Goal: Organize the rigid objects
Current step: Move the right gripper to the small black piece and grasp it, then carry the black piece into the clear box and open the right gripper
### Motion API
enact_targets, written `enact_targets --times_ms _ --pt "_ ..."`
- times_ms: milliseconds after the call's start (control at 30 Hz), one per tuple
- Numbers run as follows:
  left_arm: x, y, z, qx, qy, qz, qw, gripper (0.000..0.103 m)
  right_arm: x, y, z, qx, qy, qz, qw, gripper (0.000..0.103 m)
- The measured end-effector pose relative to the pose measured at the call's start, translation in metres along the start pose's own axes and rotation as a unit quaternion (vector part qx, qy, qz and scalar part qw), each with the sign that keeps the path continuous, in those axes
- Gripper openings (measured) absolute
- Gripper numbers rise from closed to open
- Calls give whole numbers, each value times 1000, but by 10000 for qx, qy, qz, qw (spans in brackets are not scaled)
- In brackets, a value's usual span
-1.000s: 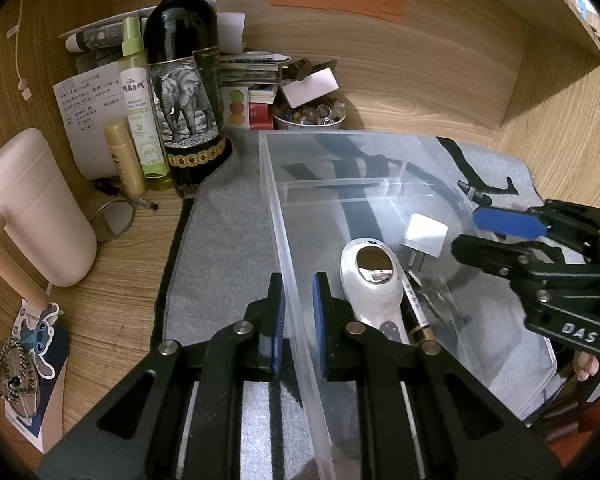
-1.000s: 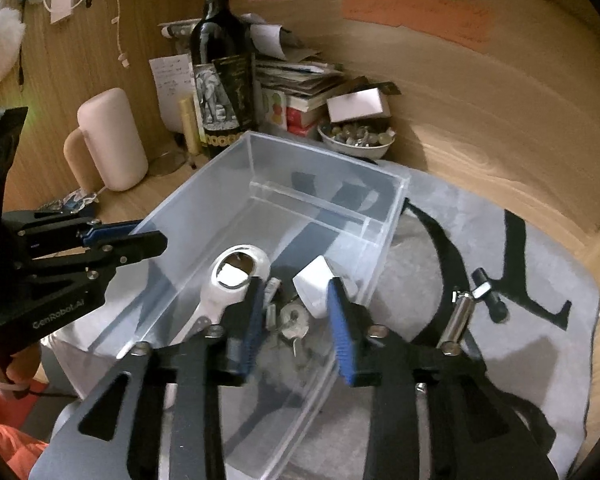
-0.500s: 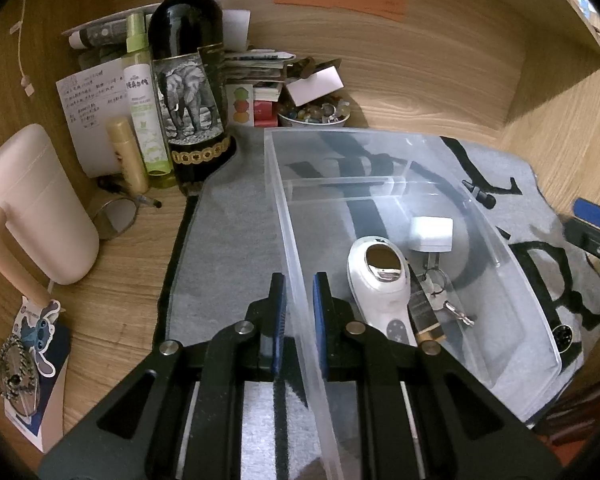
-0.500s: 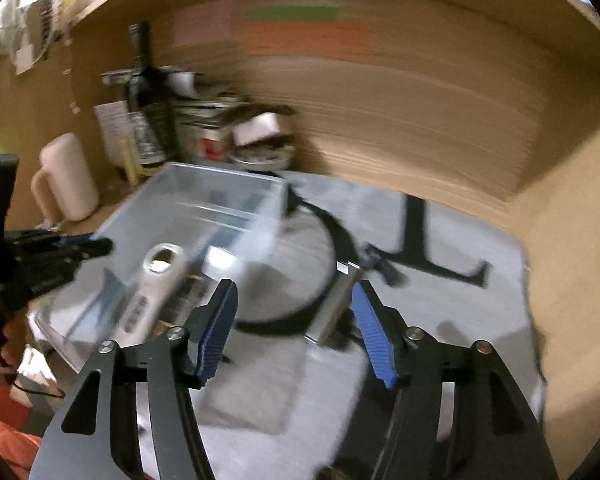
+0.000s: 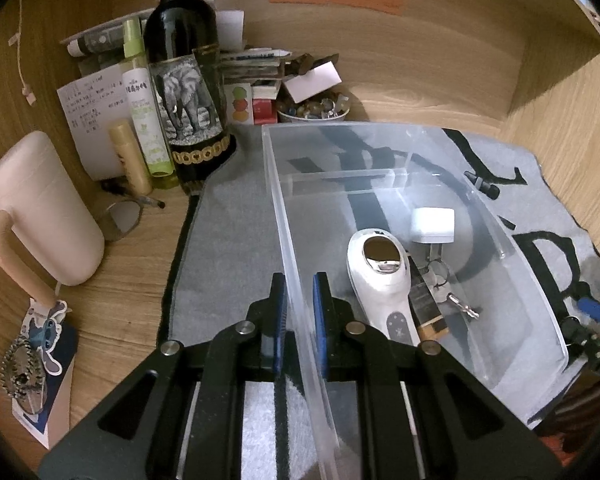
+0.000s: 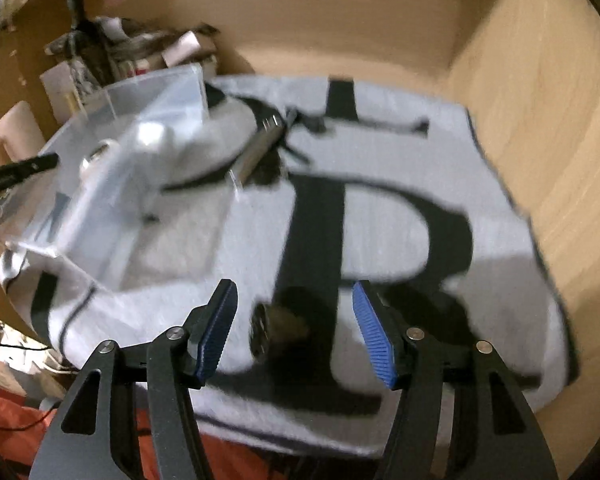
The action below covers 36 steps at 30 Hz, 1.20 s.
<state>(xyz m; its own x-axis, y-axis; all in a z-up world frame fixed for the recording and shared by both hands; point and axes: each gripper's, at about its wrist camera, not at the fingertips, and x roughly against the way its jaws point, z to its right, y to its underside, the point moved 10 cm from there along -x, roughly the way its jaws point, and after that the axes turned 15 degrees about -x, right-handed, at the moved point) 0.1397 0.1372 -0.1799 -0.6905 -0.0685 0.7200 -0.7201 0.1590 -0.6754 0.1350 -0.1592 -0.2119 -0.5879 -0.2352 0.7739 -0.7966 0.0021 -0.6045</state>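
A clear plastic bin (image 5: 548, 316) stands on a grey mat (image 5: 228, 232). It holds a white handheld device (image 5: 384, 276), a white charger cube (image 5: 434, 224), keys (image 5: 444, 288) and a small dark and gold item. My left gripper (image 5: 299, 312) is shut on the bin's left wall. My right gripper (image 6: 294, 330) is open and empty above the mat, over a small dark round object (image 6: 278, 332). The bin (image 6: 112, 184) lies to its left. A silver cylinder (image 6: 260, 150) lies on the mat beyond. The right wrist view is blurred.
A wine bottle (image 5: 186, 92), a green spray bottle (image 5: 144, 104), a small yellow tube (image 5: 130, 156), a pink mug (image 5: 44, 208), glasses (image 5: 120, 216), books and a bowl of trinkets (image 5: 314, 108) crowd the back left. Wooden walls (image 6: 540, 128) close the back and right.
My right gripper has left the bin, swung right and toward the near side of the mat, and opened wider. My left gripper has kept its hold on the bin wall.
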Motion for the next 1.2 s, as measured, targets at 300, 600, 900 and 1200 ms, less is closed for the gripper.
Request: enact_targets --times_ms 300,600,900,1200 --pt "1 1 2 23 40 16 10000 13 -6 15 1 -29 -109 -36 9999 28" --pt "0 0 1 43 79 34 10000 13 2 -9 -12 -24 -299 211 9993 23" --pt "1 -2 -3 155 159 82 9997 13 10 -56 -47 322 -531 617 9962 23" --pt "1 -3 -4 245 220 102 9994 13 11 -96 -102 897 -937 912 9874 23"
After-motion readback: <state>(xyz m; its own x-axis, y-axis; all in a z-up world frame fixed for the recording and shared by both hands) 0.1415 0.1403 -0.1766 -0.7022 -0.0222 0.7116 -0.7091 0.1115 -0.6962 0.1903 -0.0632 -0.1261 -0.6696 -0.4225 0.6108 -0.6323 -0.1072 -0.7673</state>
